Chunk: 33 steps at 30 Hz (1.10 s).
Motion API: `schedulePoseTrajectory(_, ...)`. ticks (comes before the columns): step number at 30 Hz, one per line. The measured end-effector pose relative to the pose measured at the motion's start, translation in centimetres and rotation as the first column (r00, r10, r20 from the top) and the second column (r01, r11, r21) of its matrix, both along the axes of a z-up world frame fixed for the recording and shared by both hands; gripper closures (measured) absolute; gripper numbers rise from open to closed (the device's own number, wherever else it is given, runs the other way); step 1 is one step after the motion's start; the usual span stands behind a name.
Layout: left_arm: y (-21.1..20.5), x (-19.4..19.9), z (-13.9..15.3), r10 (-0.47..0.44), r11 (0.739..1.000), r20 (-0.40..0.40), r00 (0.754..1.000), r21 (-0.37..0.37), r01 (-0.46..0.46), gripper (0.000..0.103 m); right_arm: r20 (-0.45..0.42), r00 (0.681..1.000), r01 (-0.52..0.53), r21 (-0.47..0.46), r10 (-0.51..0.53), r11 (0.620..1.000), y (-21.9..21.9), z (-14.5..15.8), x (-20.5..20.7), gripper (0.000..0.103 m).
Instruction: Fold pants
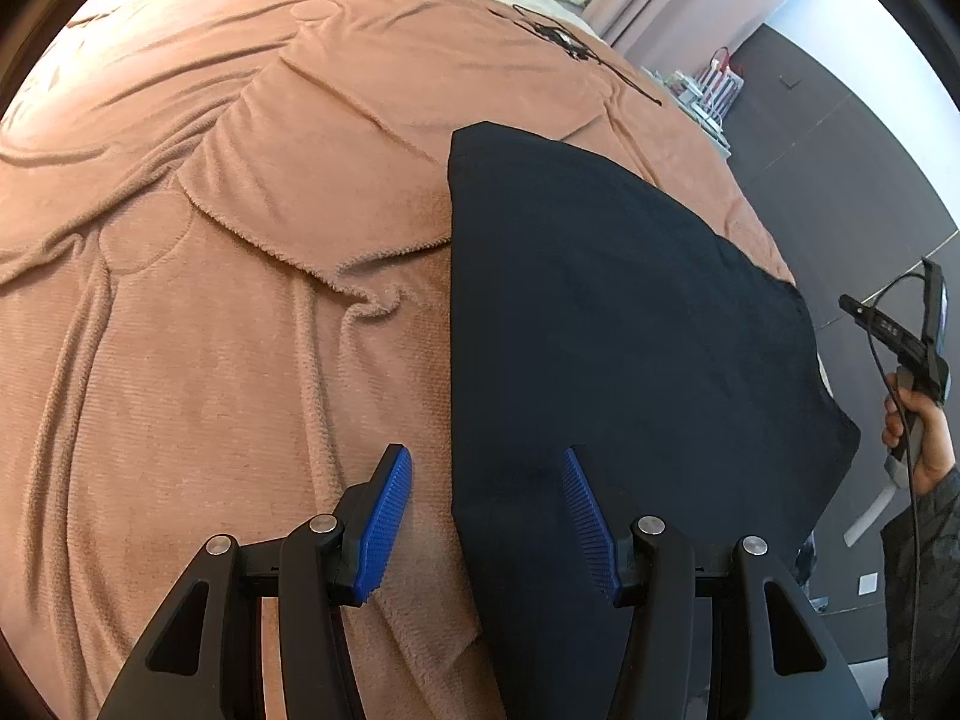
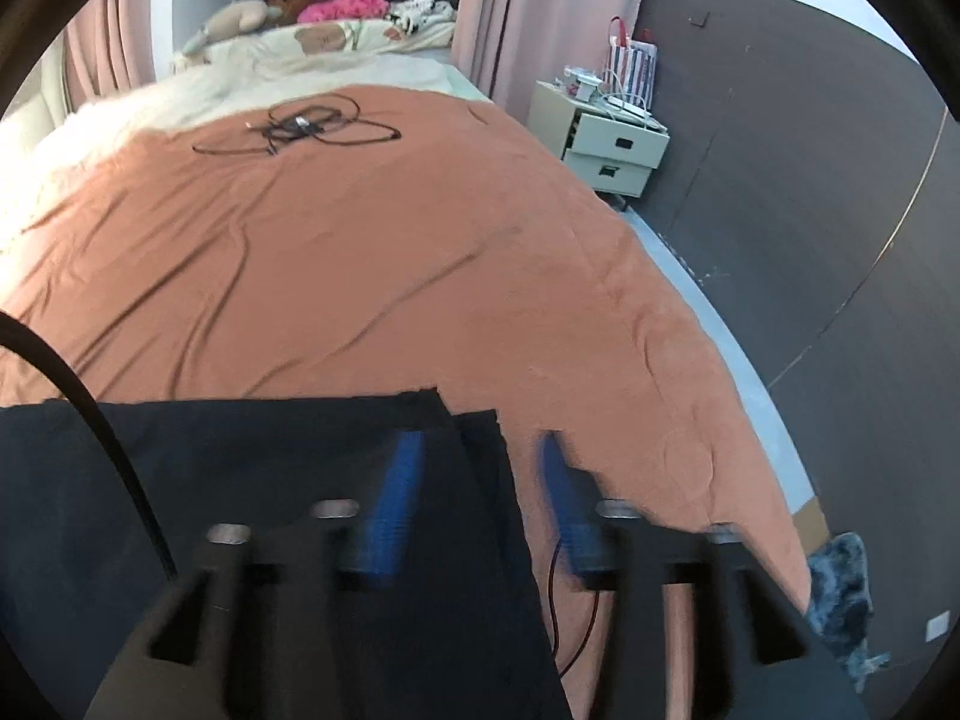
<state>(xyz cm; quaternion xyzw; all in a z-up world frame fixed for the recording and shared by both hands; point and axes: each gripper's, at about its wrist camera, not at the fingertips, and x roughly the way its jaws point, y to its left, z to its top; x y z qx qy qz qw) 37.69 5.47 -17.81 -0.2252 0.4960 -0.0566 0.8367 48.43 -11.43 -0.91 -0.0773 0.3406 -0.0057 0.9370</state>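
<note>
With a fold laid, both the left hand-held gripper and right hand-held gripper hang released over the pants; next, regrasp the 6 o'clock edge.

An orange-brown blanket covers the bed, creased in long folds. Far up it lies a tangle of black cable. Beyond, cream bedding carries soft toys. Right, a pale bedside cabinet bears a striped bag
</note>
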Motion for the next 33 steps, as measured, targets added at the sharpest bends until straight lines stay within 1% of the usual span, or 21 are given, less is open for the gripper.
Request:
schedulePoseTrajectory(2,-0.2,0.1,0.0,-0.001,1.000,0.001,1.000,0.001,0.001,0.048,0.018,1.000,-0.012,0.001,0.012,1.000,-0.3,0.1,-0.9,0.041)
schedulePoseTrajectory(5,-0.4,0.1,0.0,-0.006,1.000,0.003,1.000,0.004,0.006,0.048,-0.025,0.998,-0.055,0.042,0.056,0.998,-0.9,-0.7,-1.7,0.041)
schedulePoseTrajectory(6,-0.4,0.1,0.0,-0.006,1.000,0.003,1.000,0.005,0.006,0.048,-0.037,0.997,-0.062,0.047,0.064,0.997,-1.2,-1.0,-1.6,0.044)
schedulePoseTrajectory(7,-0.5,0.1,0.0,-0.006,1.000,0.004,1.000,0.006,0.006,0.048,-0.052,0.996,-0.071,0.048,0.073,0.996,-1.3,-1.4,-1.6,0.052)
schedulePoseTrajectory(8,-0.5,0.1,0.0,-0.005,1.000,0.004,1.000,0.007,0.005,0.048,-0.084,0.992,-0.085,0.061,0.090,0.995,-1.3,-2.0,-1.4,0.056)
schedulePoseTrajectory(9,-0.4,0.1,-0.1,-0.004,1.000,0.004,1.000,0.007,0.004,0.048,-0.104,0.990,-0.093,0.071,0.100,0.993,-1.7,-2.2,-1.1,0.063)
schedulePoseTrajectory(10,-0.4,0.1,-0.1,-0.003,1.000,0.003,1.000,0.007,0.003,0.048,-0.130,0.985,-0.103,0.081,0.113,0.991,-1.7,-2.8,-0.6,0.065)
schedulePoseTrajectory(11,-0.3,0.1,-0.1,-0.002,1.000,0.003,1.000,0.007,0.002,0.048,-0.144,0.982,-0.110,0.080,0.120,0.991,-1.8,-3.2,-0.3,0.065)
schedulePoseTrajectory(13,-0.3,0.1,-0.2,-0.001,1.000,0.001,1.000,0.009,0.001,0.048,-0.160,0.980,-0.113,0.051,0.120,0.992,-1.7,-3.8,0.3,0.065)
schedulePoseTrajectory(16,-0.3,0.0,-0.2,0.000,1.000,0.001,1.000,0.009,0.000,0.048,-0.167,0.978,-0.121,0.048,0.127,0.991,-1.8,-4.1,1.1,0.065)
schedulePoseTrajectory(18,-0.3,0.1,-0.2,0.000,1.000,0.002,1.000,0.009,0.000,0.048,-0.173,0.978,-0.113,0.022,0.115,0.993,-1.9,-4.6,1.5,0.065)
schedulePoseTrajectory(20,-0.3,0.0,-0.2,-0.001,1.000,0.003,1.000,0.009,0.001,0.048,-0.182,0.974,-0.132,0.032,0.136,0.991,-1.7,-4.8,2.0,0.065)
schedulePoseTrajectory(22,-0.2,0.2,-0.4,-0.001,1.000,0.004,1.000,0.010,0.001,0.048,-0.196,0.969,-0.144,0.034,0.148,0.989,-1.5,-5.1,2.5,0.070)
schedulePoseTrajectory(24,-0.2,0.3,-0.4,0.000,1.000,0.002,1.000,0.007,0.000,0.048,-0.209,0.966,-0.145,0.034,0.149,0.989,-1.8,-5.4,2.7,0.072)
schedulePoseTrajectory(25,-0.3,0.4,-0.4,0.000,1.000,0.002,1.000,0.007,0.000,0.048,-0.218,0.964,-0.144,0.046,0.151,0.988,-1.9,-5.6,2.8,0.080)
schedulePoseTrajectory(26,-0.3,0.4,-0.4,0.001,1.000,0.003,1.000,0.007,-0.001,0.048,-0.222,0.963,-0.144,0.060,0.154,0.988,-2.0,-5.7,3.0,0.086)
schedulePoseTrajectory(27,-0.3,0.4,-0.3,0.002,1.000,0.004,1.000,0.006,-0.002,0.048,-0.221,0.963,-0.143,0.070,0.155,0.987,-2.0,-5.5,2.8,0.096)
schedulePoseTrajectory(28,-0.3,0.4,-0.4,0.002,1.000,0.005,1.000,0.003,-0.002,0.048,-0.215,0.966,-0.138,0.052,0.146,0.989,-2.0,-5.3,2.8,0.101)
schedulePoseTrajectory(29,-0.3,0.5,-0.4,0.001,1.000,0.005,1.000,0.001,-0.001,0.048,-0.209,0.968,-0.138,0.035,0.142,0.990,-1.9,-5.0,2.7,0.101)
schedulePoseTrajectory(33,-0.5,0.6,-0.4,-0.003,1.000,0.008,1.000,0.003,0.002,0.048,-0.198,0.974,-0.102,0.037,0.107,0.994,-2.4,-4.6,2.3,0.102)
